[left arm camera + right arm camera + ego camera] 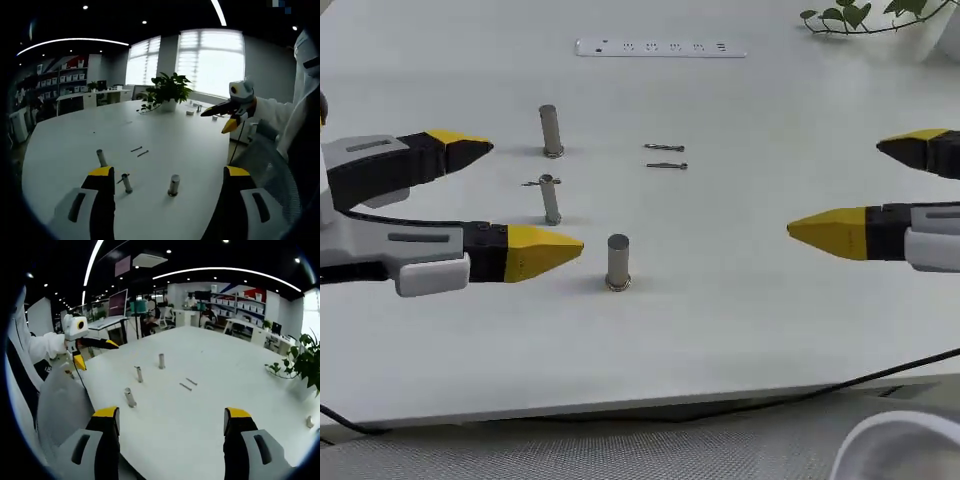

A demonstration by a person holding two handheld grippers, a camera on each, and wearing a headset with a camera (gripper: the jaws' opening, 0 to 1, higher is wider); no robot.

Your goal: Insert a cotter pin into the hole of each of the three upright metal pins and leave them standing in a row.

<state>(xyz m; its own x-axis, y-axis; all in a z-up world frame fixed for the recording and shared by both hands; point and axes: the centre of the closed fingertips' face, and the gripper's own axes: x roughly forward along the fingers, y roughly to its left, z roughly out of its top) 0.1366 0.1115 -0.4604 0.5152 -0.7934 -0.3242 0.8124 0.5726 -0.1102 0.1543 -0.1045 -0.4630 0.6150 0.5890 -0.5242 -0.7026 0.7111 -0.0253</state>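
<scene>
Three upright metal pins stand in a slanted row on the white table: a far pin, a middle pin with a cotter pin through its top, and a near pin. Two loose cotter pins lie to their right. My left gripper hovers open at the left, its jaws either side of the middle pin's level, holding nothing. My right gripper is open at the right edge, well away from the pins. The same pins appear in the left gripper view and the right gripper view.
A white power strip lies at the table's far edge. A potted plant stands at the far right corner. A black cable runs along the near table edge. A chair back sits below at the right.
</scene>
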